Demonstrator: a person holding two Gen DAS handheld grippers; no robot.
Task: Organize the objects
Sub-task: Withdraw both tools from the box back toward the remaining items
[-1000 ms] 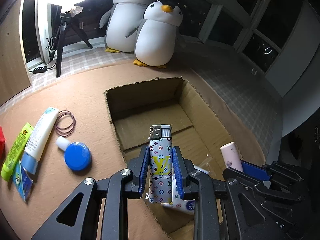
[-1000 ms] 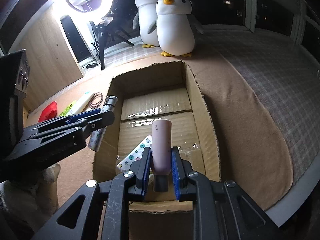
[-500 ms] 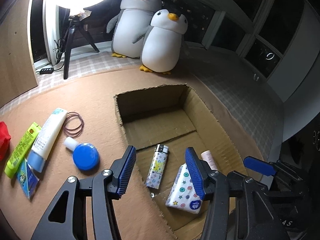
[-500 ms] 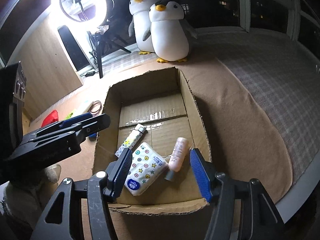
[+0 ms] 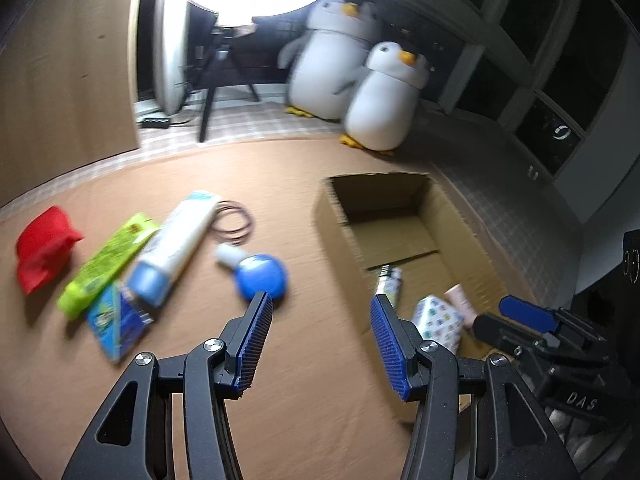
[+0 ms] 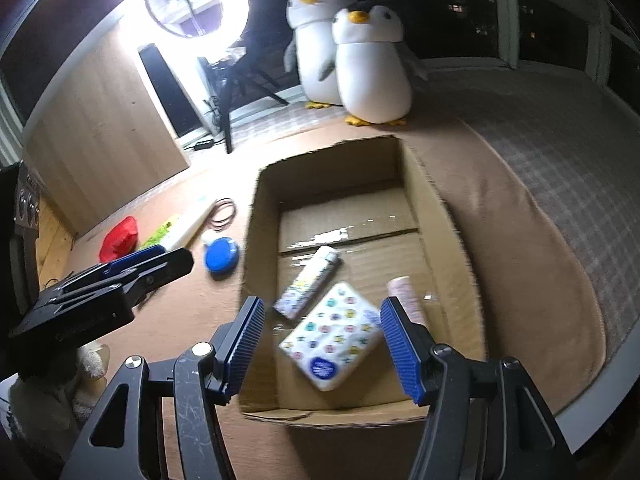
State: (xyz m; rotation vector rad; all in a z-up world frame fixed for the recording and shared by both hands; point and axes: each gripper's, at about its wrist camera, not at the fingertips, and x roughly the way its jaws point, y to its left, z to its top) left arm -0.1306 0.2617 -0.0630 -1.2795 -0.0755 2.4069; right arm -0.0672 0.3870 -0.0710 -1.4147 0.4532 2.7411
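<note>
The open cardboard box (image 6: 436, 208) holds a patterned lighter (image 6: 310, 280), a tissue pack (image 6: 334, 338) and a pink bottle (image 6: 406, 296), all lying flat. My right gripper (image 6: 322, 312) hovers open above the box's near end, nothing between its pads. My left gripper (image 5: 320, 308) is open and empty over the brown mat, left of the box (image 5: 452, 216). Just ahead of it lies a blue round jar (image 5: 262, 278). Farther left are a white tube (image 5: 176, 244), a green tube (image 5: 108, 262), a blue packet (image 5: 118, 324), a red pouch (image 5: 42, 244) and hair bands (image 5: 232, 226).
Two plush penguins (image 6: 368, 64) stand behind the box. A ring light (image 6: 188, 0) on a tripod and a wooden panel (image 5: 68, 80) are at the back left. The mat's edge runs along the right, beside a checked cover (image 6: 560, 152).
Both grippers have opened; the lighter and the pink bottle now lie in the box. My left gripper has swung left over the mat toward the loose items.
</note>
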